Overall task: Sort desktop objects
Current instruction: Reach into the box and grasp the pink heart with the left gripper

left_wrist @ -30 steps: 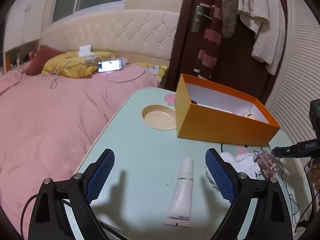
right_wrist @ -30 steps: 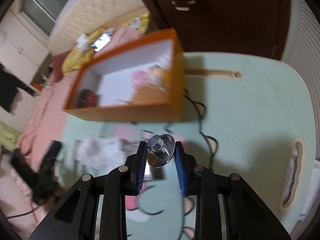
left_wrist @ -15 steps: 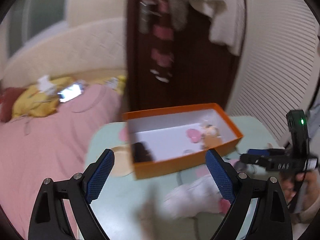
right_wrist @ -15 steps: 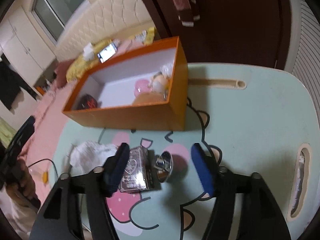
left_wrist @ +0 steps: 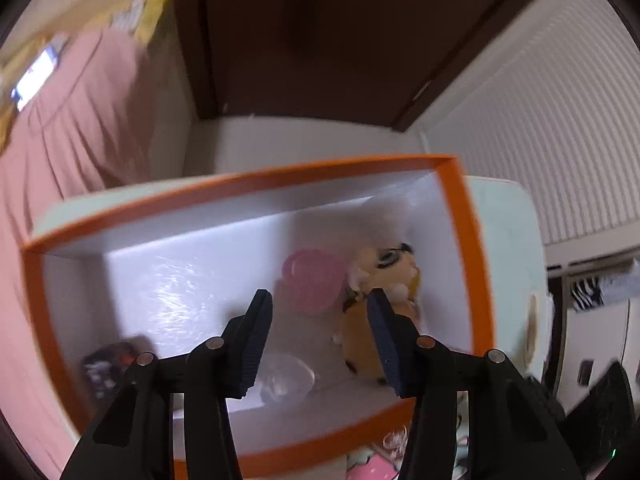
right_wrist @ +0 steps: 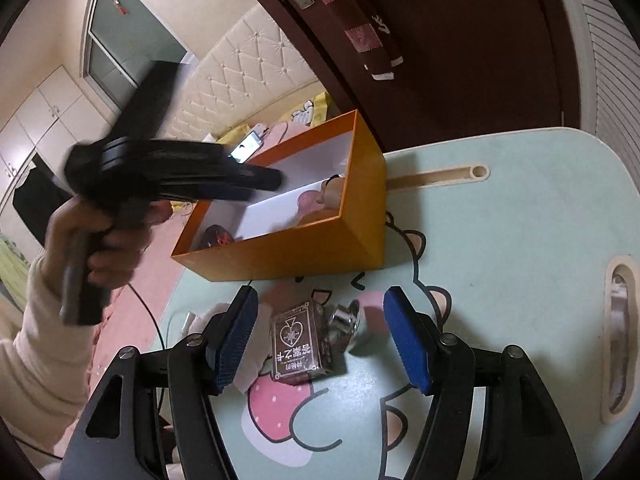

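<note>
Swung from the tabletop to above the open orange cardboard box (left_wrist: 460, 216), the left gripper (left_wrist: 320, 336) is closing empty, while the right gripper (right_wrist: 320, 336), jaws spread, straddles a stiff, glossy, probably slippery card pack (right_wrist: 298, 340) near that box, best pinched across its long edges.

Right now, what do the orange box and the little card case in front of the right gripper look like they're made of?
Orange box: probably stiff cardboard, matte orange outside, smooth white lining inside with a faint sheen; thin, sharp-folded walls suggest it. Card case: seemingly clear hard plastic, glossy, with reflections along its edges and a printed card deck showing through, though film wrapping can't be ruled out.
</note>
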Demonstrator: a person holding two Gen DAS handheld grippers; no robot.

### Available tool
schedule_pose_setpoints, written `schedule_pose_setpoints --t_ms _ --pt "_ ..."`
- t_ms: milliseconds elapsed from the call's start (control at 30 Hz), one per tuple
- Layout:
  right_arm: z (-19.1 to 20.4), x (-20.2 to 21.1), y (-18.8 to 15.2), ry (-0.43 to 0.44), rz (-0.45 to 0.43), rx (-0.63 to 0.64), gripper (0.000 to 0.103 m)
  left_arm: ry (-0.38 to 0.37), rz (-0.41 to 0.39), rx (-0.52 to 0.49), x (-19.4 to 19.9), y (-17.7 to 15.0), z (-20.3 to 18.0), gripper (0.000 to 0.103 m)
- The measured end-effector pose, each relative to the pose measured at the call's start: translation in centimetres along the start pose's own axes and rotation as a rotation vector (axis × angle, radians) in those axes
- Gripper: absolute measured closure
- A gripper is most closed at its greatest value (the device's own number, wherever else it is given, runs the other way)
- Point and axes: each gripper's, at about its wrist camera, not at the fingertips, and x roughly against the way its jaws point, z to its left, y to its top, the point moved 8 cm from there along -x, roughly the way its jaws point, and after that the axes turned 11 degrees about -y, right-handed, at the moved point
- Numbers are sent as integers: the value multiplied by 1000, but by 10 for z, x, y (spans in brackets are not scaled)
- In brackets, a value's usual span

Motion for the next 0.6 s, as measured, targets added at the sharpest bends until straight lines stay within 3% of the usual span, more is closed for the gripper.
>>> schedule_pose_setpoints --t_ms 200,333,367,533,600 --pt "1 3 -2 49 11 -23 37 64 -36 -23 -6 9 1 57" --pt "1 2 -4 65 22 -35 37 126 -36 0 -1 11 24 77" --pt "0 2 -5 66 25 -36 37 129 -36 5 1 10 27 77" --pt "0 3 -4 69 22 -45 37 35 -43 60 10 4 29 77" --pt "0 3 -3 69 20 -46 37 19 -51 48 14 -1 24 68"
